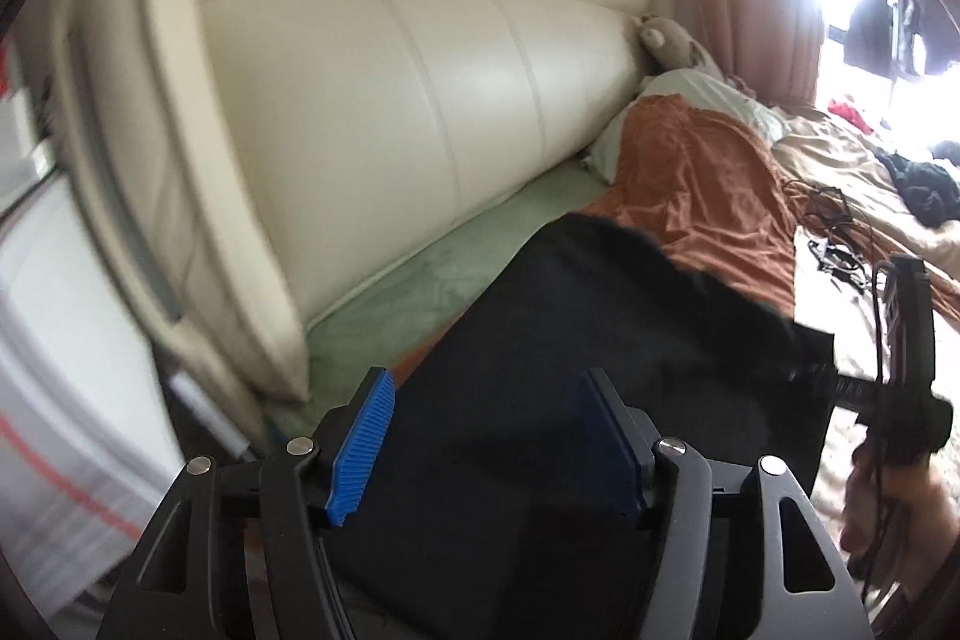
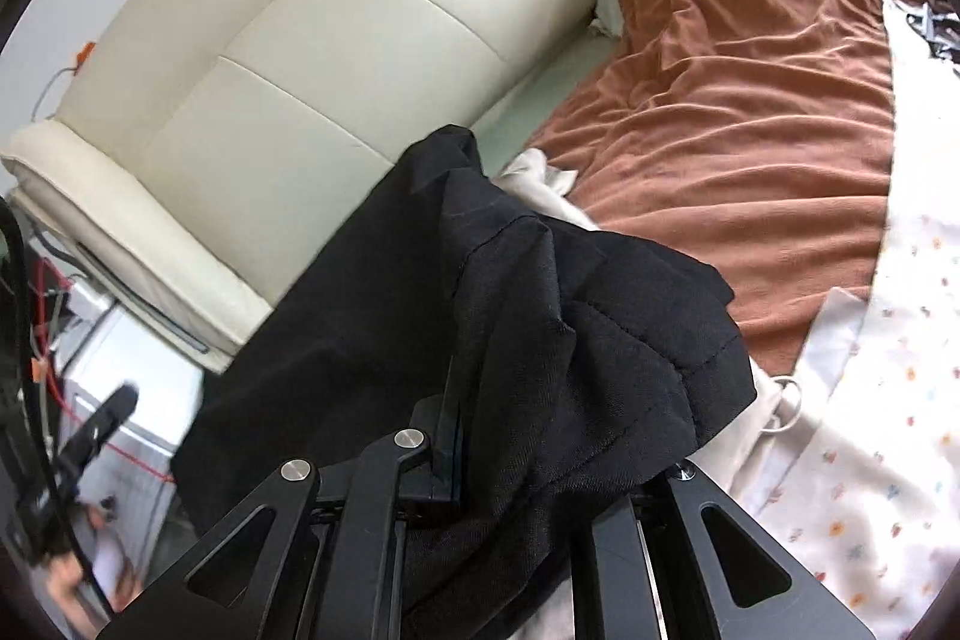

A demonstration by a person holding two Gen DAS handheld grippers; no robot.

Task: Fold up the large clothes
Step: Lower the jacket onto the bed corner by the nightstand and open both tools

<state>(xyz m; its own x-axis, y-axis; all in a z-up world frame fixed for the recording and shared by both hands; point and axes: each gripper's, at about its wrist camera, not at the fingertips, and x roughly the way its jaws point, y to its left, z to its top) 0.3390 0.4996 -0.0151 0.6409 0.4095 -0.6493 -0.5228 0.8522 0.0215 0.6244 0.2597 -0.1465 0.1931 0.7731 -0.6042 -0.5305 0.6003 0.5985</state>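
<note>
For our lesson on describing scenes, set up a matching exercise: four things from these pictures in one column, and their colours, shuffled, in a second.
Things:
1. garment
2. blanket
3. headboard
4. left gripper's pads

Colours:
A. cream
B. blue
C. black
D. rust orange

Pairs: 1-C, 2-D, 3-A, 4-B

Cream padded headboard beside rust-orange blanket, floral sheet, pillow.

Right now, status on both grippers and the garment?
Left gripper open, black garment hanging beyond its fingers. Right gripper shut on black garment, cloth bunched over it. Orange blanket and floral sheet underneath; nothing blocking.
</note>
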